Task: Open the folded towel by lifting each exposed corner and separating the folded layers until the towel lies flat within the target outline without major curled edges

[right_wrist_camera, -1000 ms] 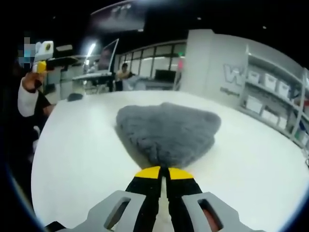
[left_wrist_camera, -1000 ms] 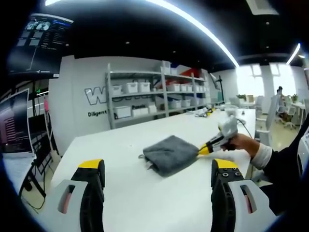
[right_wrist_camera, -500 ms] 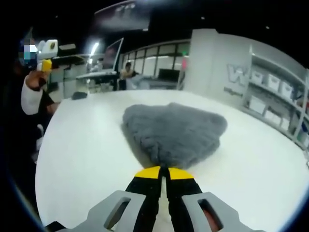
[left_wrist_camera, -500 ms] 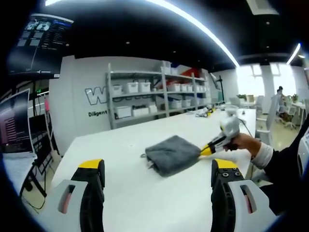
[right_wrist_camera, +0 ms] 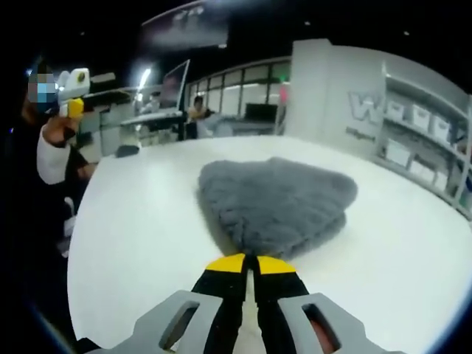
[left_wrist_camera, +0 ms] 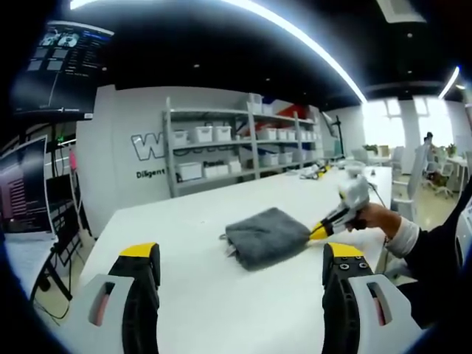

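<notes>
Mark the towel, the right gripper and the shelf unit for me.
towel (right_wrist_camera: 276, 206): right gripper view, middle of the grey folded pile.
right gripper (left_wrist_camera: 320, 230): left gripper view, yellow tips at the towel's corner.
shelf unit (left_wrist_camera: 236, 144): left gripper view, middle shelf with white bins.

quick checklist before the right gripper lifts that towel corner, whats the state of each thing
1. Right gripper shut on a corner of the grey towel: ok.
2. Towel still folded, layers stacked: not ok, unfolding not yet done.
3. Left gripper open and held back from the towel: ok, free to pin or take another corner.
4. White table bare around the towel: ok.
5. Target outline on the table: cannot tell, no marking shows.
6. How many layers the right jaws hold: cannot tell.
</notes>
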{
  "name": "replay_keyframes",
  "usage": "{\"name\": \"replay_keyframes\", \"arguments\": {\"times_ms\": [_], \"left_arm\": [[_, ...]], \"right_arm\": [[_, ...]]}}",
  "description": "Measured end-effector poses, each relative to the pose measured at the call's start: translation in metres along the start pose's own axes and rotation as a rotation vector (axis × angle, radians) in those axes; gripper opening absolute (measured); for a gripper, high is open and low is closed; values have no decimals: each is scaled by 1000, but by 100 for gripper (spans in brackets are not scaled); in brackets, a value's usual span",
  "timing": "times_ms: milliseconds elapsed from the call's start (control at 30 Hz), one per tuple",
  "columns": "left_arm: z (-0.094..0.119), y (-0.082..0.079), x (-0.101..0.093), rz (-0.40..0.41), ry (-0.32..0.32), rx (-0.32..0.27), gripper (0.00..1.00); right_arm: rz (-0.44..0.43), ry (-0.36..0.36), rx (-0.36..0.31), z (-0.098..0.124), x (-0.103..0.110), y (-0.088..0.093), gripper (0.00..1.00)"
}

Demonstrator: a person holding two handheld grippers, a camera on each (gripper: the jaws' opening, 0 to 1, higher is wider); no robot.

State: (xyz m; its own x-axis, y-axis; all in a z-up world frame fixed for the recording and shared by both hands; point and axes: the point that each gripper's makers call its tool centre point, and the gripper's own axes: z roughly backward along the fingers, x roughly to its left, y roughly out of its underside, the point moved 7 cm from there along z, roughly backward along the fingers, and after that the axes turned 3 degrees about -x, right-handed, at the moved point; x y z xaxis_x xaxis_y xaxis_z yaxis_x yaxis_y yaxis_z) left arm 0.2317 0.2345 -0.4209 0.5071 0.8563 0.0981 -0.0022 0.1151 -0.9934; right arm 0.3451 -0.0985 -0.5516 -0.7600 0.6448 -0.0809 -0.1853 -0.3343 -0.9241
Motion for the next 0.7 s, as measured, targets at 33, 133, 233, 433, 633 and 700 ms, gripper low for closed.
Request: {"name": "replay_keyframes", "arguments": {"times_ms": [33,133,233,433,633,700], "left_arm": [[0,0,0,0,-1,-1,89],[0,-1,1,-3,-5,-8,89],[1,-1,2,-2,-6,-8,89],[0,0,2,0,-5,-2,89],[1,-3,2,-8,-8,-14,86],[2,-3,3,-20,-14,-16,82]], "right_arm": [[-1,-2,0,0,1,0,0],[-1,-15,-3,1,3,0,0],[0,-28,-4,1,6,-1,0],[1,-34,-4,1,9,-1,0],[17,-59,-7,2,15,-2,0],[25,-63,-5,1,17,-2,0]]}}
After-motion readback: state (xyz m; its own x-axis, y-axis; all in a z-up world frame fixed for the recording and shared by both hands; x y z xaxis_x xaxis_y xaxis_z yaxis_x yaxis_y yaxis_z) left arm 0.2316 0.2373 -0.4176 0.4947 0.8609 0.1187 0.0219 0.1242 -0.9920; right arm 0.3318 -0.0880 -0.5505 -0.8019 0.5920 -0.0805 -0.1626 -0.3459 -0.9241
